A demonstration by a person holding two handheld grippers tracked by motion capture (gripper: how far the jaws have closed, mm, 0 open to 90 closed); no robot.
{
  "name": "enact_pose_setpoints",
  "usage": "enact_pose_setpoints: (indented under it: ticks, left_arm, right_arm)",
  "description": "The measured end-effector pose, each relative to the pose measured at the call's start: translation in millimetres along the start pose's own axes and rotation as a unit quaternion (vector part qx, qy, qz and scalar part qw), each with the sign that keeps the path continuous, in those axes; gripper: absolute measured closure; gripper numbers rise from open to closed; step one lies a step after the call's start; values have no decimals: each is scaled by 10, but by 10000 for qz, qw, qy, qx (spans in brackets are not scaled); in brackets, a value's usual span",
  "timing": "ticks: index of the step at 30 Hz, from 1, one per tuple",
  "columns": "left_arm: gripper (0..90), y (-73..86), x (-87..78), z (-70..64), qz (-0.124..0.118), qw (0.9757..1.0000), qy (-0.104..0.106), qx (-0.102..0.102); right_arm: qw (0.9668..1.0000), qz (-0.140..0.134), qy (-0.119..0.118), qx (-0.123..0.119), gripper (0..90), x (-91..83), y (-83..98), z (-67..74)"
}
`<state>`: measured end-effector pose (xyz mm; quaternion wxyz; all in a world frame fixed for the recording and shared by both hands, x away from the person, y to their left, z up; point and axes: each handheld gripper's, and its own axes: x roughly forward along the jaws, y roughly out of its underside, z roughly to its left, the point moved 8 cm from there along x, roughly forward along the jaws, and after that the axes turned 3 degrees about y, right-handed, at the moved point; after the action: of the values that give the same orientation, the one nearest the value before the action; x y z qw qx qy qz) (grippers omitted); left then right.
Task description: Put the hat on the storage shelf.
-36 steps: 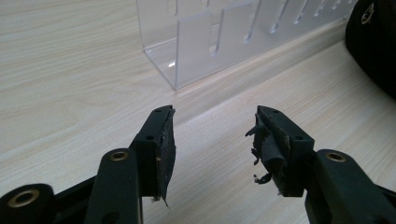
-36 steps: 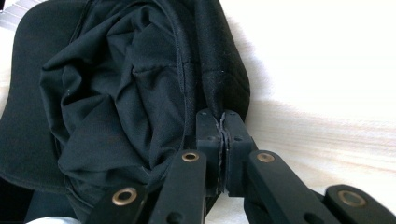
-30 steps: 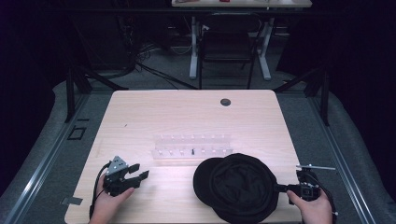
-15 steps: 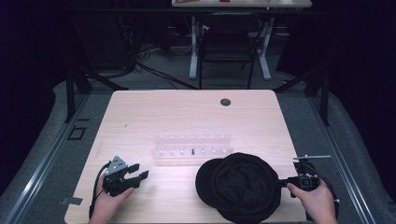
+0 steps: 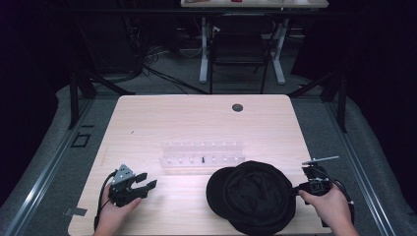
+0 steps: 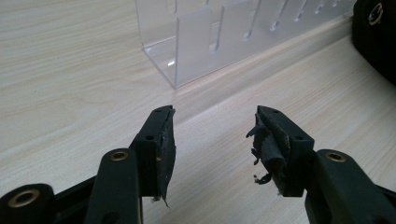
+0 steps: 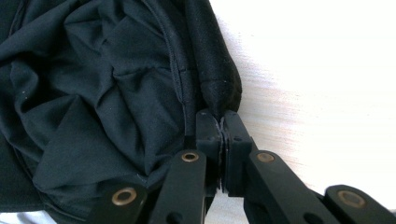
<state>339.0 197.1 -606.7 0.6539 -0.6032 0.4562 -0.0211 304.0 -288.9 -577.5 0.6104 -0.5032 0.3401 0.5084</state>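
Right of the clear rack: black cap, soft creased fabric, its near edge cut off.
Right gripper: jaws just closing, clamped on the cap's rolled rim.
Left gripper: jaws apart, nothing between; torn black pads.
Clear rack: slotted plastic, contents unclear.

Black grippers, frayed pads
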Motion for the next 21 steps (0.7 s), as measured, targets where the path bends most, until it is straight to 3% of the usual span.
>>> enact_pose_setpoints:
  ticks: [1, 2, 5, 6, 7, 9, 11, 21]
  left_arm:
    - [480, 0, 2, 0, -1, 10000, 1, -3]
    - [481, 0, 2, -1, 0, 10000, 3, -2]
    - [481, 0, 5, -3, 2, 10000, 11, 16]
    - [481, 1, 6, -1, 10, 10000, 10, 28]
    - [481, 2, 7, -2, 14, 10000, 12, 27]
    - [481, 3, 11, -4, 17, 10000, 16, 14]
    - [481, 6, 14, -8, 51, 10000, 29, 17]
    - [481, 5, 37, -15, 37, 10000, 34, -25]
  right_arm:
    - [9999, -39, 70, 80, 881, -5, -8, 16]
    - [10000, 62, 18, -43, 882, -21, -6, 15]
    - [9998, 161, 73, -39, 883, -79, -17, 32]
    - [9999, 64, -92, 24, 884, -89, -36, 65]
    - [9999, 18, -80, 92, 884, -104, -46, 86]
    - [9997, 183, -91, -164, 885, -191, -52, 98]
    - [9999, 25, -141, -74, 885, -238, -83, 164]
    - [9995, 136, -162, -236, 886, -473, -186, 338]
